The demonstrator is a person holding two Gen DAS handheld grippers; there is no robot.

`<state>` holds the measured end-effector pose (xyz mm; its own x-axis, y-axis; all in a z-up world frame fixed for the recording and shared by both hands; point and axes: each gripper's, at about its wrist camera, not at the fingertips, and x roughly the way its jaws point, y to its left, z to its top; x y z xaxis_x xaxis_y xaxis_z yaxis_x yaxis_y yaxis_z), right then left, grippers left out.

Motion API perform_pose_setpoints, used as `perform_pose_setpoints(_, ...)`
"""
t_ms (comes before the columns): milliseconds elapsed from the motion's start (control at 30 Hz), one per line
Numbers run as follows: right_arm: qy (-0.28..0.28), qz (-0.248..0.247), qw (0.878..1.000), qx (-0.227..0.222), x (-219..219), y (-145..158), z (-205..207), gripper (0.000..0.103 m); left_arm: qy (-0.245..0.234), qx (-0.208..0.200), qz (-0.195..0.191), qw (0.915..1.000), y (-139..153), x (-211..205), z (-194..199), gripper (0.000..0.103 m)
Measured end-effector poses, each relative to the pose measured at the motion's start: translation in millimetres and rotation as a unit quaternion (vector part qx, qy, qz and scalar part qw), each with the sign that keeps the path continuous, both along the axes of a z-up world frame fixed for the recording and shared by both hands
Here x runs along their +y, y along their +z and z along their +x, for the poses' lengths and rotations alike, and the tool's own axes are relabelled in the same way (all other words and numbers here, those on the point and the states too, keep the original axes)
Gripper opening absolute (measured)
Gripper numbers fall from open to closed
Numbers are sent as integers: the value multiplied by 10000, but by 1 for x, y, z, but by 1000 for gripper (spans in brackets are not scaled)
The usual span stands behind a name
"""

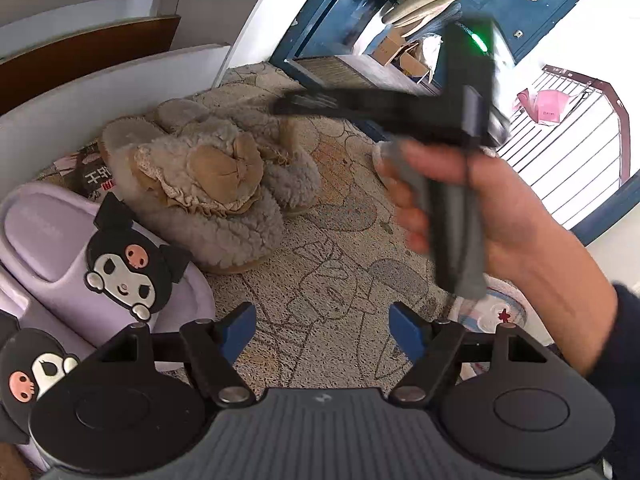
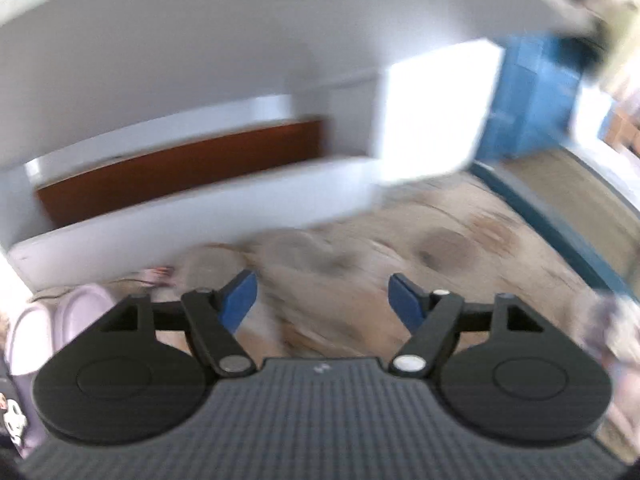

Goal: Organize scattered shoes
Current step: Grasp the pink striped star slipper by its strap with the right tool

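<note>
patterned mat (image 1: 340,240) | fuzzy slippers (image 1: 208,184) | left claw (image 1: 322,330), right claw (image 2: 322,300): wide apart, empty

Left gripper (image 1: 322,327): black linkage arms, blue pads, silver pivot screws, ribbed grey housing behind. Right gripper (image 2: 322,299) matched it. Person's hand (image 1: 500,216) wore a dark navy sleeve (image 1: 624,344).

We see a beige patterned rug (image 1: 340,240) across the floor, a white shelf unit (image 1: 120,92) at upper left, and a blue door (image 1: 532,12) at upper right in bright daylight.
</note>
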<state>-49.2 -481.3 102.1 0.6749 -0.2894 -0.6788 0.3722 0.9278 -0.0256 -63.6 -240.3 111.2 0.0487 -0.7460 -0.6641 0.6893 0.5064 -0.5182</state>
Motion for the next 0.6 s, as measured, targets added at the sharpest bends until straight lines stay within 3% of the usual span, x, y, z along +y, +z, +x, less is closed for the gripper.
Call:
perform_pose_setpoints(67,-782,319,9964,95,-32,-8,-31,64,-54,-1,4,10000,-1,-4,-3,77)
perform_pose_setpoints(133,-1708,837,9817,47,-70,-17,-78,59,-113,21,10,9999,-3,-8,-4,77)
perform_pose_setpoints(267,-2415,308,9697,214,-114,-20,-124,58,-179,24,74,9998,-5,-14,-8,77)
perform_pose_setpoints(367,-3018,347,9525,193,-162,-21,-145,55,-207,7,100,9997,-5,-17,-10,78)
perform_pose_setpoints(467,-3178,521,9464,262,-204,-23,-150,49,-246,-25,167,9996,-6,-21,-12,78)
perform_pose_setpoints(600,-2953,756,9485,868,-245,-46,-125,51,-267,-16,243,9993,-9,-24,-13,78)
